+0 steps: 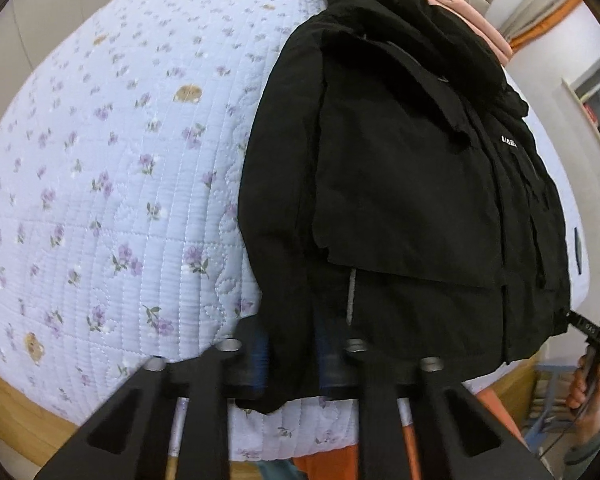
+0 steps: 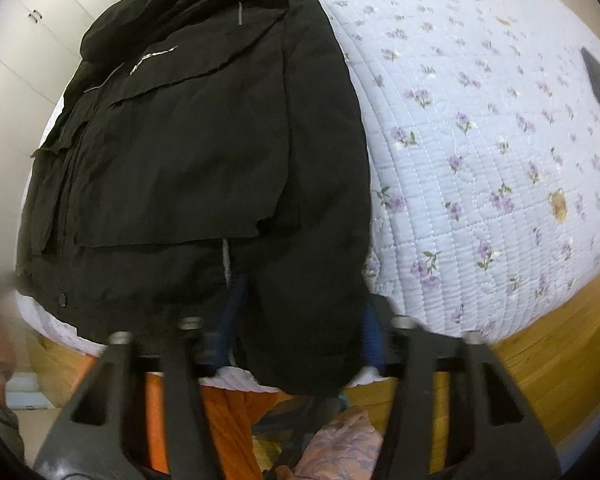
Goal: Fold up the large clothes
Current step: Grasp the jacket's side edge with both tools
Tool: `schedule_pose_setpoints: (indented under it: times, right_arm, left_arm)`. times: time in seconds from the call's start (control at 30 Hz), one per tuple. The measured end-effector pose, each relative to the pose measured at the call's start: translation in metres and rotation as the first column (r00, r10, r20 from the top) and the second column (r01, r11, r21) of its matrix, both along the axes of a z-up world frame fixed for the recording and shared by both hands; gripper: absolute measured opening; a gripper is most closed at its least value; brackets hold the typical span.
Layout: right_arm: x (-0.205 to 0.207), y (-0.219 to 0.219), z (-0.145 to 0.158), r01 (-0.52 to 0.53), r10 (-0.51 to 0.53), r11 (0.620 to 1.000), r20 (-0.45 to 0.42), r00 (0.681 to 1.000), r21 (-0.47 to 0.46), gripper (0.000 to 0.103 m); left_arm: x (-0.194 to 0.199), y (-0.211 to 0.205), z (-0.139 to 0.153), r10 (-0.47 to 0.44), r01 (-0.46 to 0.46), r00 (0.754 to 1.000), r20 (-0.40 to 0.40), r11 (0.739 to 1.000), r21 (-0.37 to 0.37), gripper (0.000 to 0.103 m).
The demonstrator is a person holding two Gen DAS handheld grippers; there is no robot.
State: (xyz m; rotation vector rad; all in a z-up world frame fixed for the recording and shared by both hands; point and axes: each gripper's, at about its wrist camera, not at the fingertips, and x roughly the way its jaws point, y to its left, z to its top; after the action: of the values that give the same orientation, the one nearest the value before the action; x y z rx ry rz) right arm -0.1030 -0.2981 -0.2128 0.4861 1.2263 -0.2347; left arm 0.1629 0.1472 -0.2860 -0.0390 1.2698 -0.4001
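Left gripper: pinching the black jacket at its hem, by the bed's near edge.
Right gripper: clamped on the hem's other end.
Black jacket: flat on the floral quilt, stretching away from both grippers.

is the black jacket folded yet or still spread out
Partly folded: the black jacket lies flat on the bed, sleeves laid over its front, full length, hem hanging off the edge.
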Motion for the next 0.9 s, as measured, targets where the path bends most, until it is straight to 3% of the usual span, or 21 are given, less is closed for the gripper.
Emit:
schedule_pose_setpoints:
  times: [0.07,0.23,0.3,0.43,0.5,0.53,0.57,0.6,0.73,0.9]
  right_arm:
    - [0.001,0.003,0.006,-0.002,0.002,1.0,0.022,1.0,-0.001,0.015]
    - [0.001,0.007,0.007,-0.018,0.018,0.999,0.016,1.0,-0.04,0.015]
    - [-0.001,0.003,0.007,-0.006,0.007,1.0,0.021,1.0,-0.021,0.018]
    - [0.0,-0.001,0.002,0.034,-0.035,0.998,0.02,0.999,0.055,0.033]
    - [-0.001,-0.002,0.001,0.039,-0.041,0.996,0.025,0.999,0.074,0.034]
    - [0.0,-0.002,0.001,0.034,-0.036,0.997,0.022,0.999,0.069,0.032]
    - [0.001,0.0,0.002,0.026,-0.027,0.998,0.02,0.999,0.052,0.022]
    - [0.002,0.002,0.005,0.019,-0.02,0.999,0.023,1.0,0.033,0.016]
    - [-0.002,0.005,0.023,0.01,-0.01,1.0,0.055,0.998,0.007,0.009]
    - [-0.006,0.003,0.067,0.005,-0.004,1.0,0.14,0.99,-0.005,0.008]
  left_arm:
    - [-0.002,-0.003,0.009,-0.009,0.008,1.0,0.025,1.0,0.011,0.011]
    - [-0.004,-0.004,0.013,-0.029,0.028,0.999,0.04,0.999,0.027,0.011]
    - [-0.002,-0.003,0.01,-0.023,0.022,0.999,0.024,1.0,0.021,0.012]
    - [0.0,0.0,0.004,-0.009,0.009,1.0,-0.005,1.0,-0.016,0.028]
    - [-0.001,-0.002,0.003,-0.005,0.005,1.0,-0.001,1.0,-0.002,0.028]
    - [-0.002,-0.004,0.004,-0.003,0.003,1.0,0.008,1.0,0.007,0.023]
    - [-0.002,-0.005,0.006,0.0,-0.001,1.0,0.016,1.0,0.018,0.01]
    - [-0.003,-0.006,0.008,0.003,-0.004,1.0,0.026,0.999,0.036,0.01]
    - [-0.005,0.001,0.031,0.043,-0.042,0.997,0.059,0.999,-0.032,0.009]
    - [-0.005,0.015,0.083,0.106,-0.084,0.986,0.13,0.983,-0.164,0.009]
